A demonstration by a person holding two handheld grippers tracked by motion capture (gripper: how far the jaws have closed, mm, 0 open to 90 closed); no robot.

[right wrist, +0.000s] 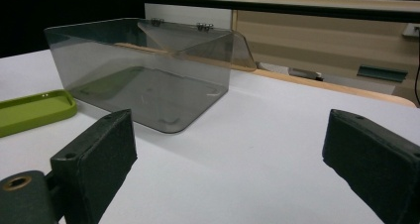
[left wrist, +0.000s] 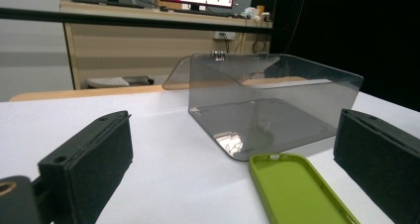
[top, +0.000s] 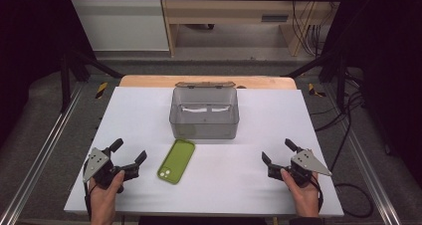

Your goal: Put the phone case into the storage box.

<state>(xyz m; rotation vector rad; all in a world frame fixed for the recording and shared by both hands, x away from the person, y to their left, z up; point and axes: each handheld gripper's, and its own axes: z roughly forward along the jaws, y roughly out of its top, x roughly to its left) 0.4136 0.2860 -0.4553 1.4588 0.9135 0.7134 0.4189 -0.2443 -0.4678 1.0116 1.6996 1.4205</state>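
Here, one green phone case (top: 176, 161) flat on the white table (top: 249, 185), just in front of one smoky clear box (top: 204, 113) with lid tipped back. Just beside the case, the left gripper (top: 128, 153), jaws wide and empty; well apart, the right gripper (top: 277, 151), likewise spread. Up close from the left gripper view, the case's raised rim and hollow inside.

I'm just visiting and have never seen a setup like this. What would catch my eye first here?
Probably the lime-green phone case, lying hollow side up on the white table, just in front of a smoky see-through box with its hinged lid tipped back. At either side a person's hand holds a black two-jaw tool: the left gripper and the right gripper, both wide open and holding nothing.
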